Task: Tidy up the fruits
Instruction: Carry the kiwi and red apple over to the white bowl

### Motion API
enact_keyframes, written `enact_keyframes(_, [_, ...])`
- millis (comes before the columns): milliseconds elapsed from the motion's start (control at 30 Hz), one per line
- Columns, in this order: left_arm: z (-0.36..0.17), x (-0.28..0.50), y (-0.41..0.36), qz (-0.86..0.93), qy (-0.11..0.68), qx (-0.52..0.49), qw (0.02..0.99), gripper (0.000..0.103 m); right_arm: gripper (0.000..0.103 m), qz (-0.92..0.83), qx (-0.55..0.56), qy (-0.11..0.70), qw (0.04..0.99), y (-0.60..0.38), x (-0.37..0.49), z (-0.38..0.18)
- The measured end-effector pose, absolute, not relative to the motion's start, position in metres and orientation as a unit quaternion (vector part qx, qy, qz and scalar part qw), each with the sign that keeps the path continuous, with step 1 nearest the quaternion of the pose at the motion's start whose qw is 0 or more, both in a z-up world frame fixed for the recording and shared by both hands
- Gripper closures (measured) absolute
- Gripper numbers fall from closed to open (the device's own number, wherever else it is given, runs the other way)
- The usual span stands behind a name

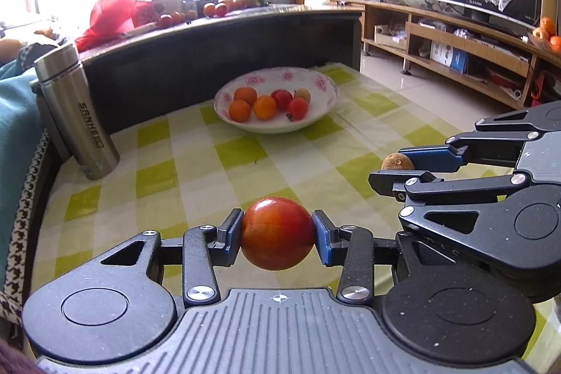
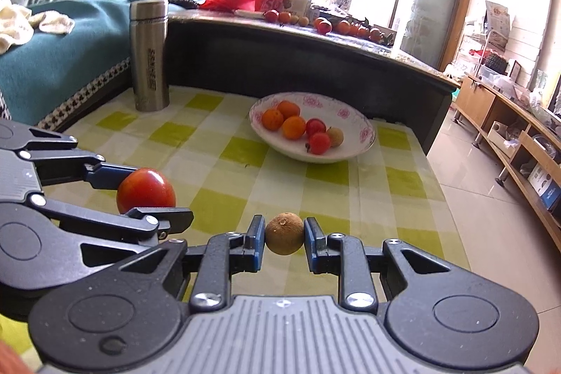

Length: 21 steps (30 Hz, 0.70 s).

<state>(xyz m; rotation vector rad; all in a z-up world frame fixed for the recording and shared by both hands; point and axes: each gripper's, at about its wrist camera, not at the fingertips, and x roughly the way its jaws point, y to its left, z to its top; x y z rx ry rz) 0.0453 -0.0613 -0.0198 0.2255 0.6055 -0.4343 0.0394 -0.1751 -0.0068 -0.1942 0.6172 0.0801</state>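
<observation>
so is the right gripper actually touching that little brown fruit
Touching. In the right wrist view the right gripper has both blue pads pressed against the brown fruit, no gap on either side.

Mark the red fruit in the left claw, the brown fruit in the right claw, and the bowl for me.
red fruit (image 1: 277, 232): left wrist view, centre of its front face.
brown fruit (image 2: 284, 233): right wrist view, middle of its skin.
bowl (image 2: 364, 132): right wrist view, flowered right rim.

The right tool (image 1: 403, 169) hides most of the brown fruit (image 1: 398, 162). Small fruits (image 1: 217, 8) behind the bowl (image 1: 326, 93) are too small to identify.
</observation>
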Motion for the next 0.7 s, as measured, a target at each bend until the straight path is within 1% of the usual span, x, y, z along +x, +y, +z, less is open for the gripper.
enact_keyframes(300, [-0.011, 0.072, -0.067, -0.212, 0.278, 0.109, 0.931, 0.053, 0.073, 0.032, -0.071, 0.298, 0.951, -0.184, 0.071, 0.000])
enact_keyframes(500, [-0.008, 0.106, -0.076, -0.208, 0.275, 0.106, 0.932, 0.053, 0.073, 0.029, -0.060, 0.295, 0.953, -0.195, 0.106, 0.002])
enact_keyframes(700, [-0.006, 0.147, -0.092, -0.205, 0.267, 0.111, 0.935, 0.053, 0.073, 0.023, -0.071, 0.281, 0.957, -0.207, 0.150, 0.002])
